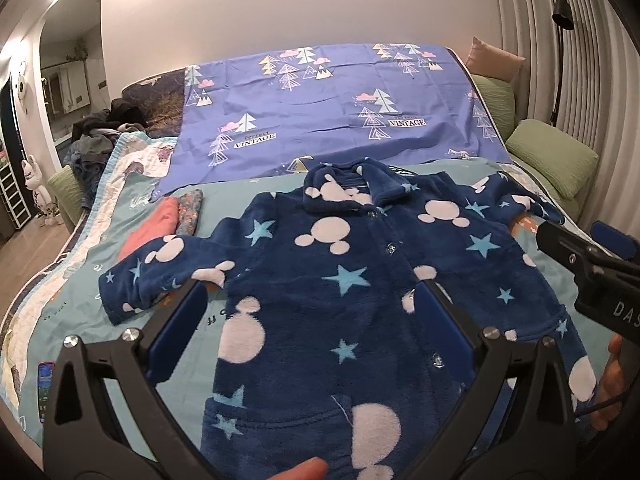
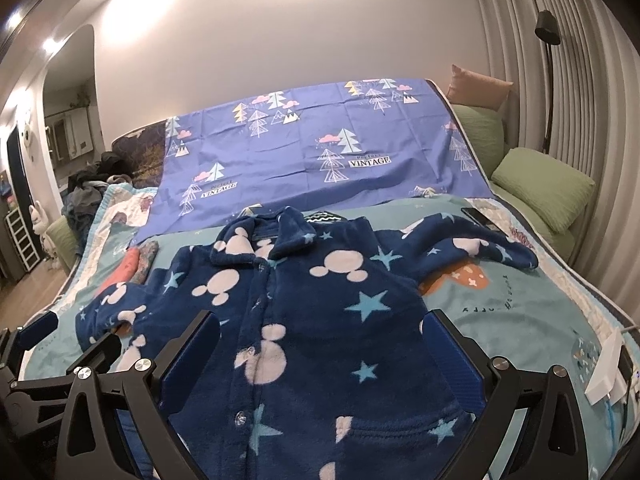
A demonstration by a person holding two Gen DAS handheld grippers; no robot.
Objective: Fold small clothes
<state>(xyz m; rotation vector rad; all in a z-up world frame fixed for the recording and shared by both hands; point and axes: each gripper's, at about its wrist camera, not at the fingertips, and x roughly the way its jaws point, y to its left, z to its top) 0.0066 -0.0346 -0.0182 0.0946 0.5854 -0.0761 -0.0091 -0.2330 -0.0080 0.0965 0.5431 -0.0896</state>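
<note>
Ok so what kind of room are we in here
Most likely a bedroom at home. A bed with printed quilts takes up most of the view, green pillows lie along its far side, and a floor lamp stands by the curtained wall. A fleece pyjama top lies spread on the bed.

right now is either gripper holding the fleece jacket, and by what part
Nothing is held. The left gripper and right gripper both have their jaws wide open above the navy fleece jacket with stars and white mouse heads, which lies flat on the bed.

navy star-print fleece top (image 1: 360, 280), perhaps mouse-heads
</note>
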